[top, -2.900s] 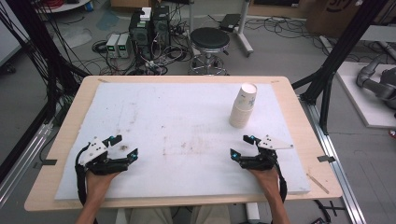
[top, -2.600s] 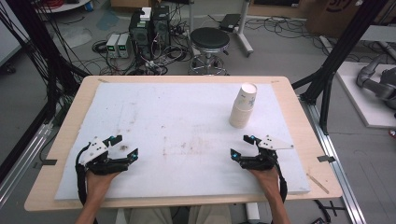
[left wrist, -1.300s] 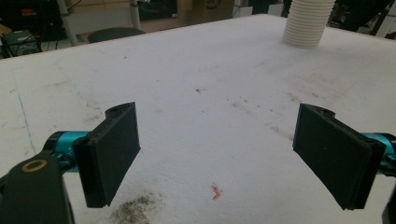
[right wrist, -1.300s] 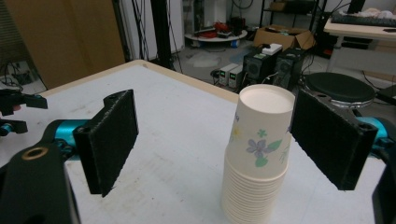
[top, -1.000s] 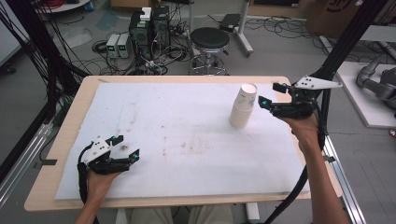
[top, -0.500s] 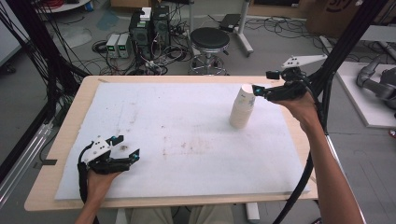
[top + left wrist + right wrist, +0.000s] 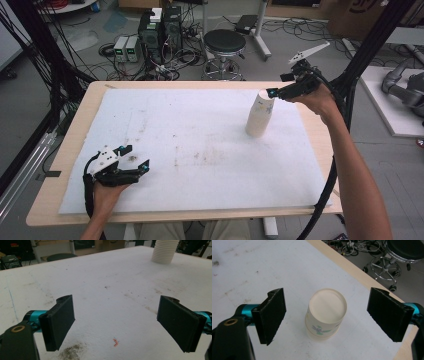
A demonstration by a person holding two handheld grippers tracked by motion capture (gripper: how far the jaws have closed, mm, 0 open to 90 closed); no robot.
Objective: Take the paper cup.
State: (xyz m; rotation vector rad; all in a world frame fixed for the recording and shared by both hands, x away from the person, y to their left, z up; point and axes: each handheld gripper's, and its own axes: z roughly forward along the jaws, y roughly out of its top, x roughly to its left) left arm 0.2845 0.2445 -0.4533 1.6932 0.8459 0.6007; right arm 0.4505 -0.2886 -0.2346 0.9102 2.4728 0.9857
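A stack of white paper cups [image 7: 259,116] stands upside down on the white mat [image 7: 200,120], at the back right. My right gripper [image 7: 278,85] hovers just above and to the right of its top, jaws open. In the right gripper view the stack [image 7: 326,312] sits between and below the two wide-apart pads [image 7: 273,315], untouched; a floral print shows on the top cup. My left gripper [image 7: 136,157] rests at the front left of the mat, open with nothing between its jaws. The left gripper view has that stack [image 7: 165,252] far off.
The mat covers a wooden table [image 7: 75,145] and carries faint stains [image 7: 200,155]. Beyond the far edge stand a black stool [image 7: 225,45], electronics boxes [image 7: 160,25] and loose cables. Black frame poles [image 7: 370,45] rise at the right.
My right hand has left the front right of the mat, travelled to the back right and risen over the cup stack. The left hand has stayed put.
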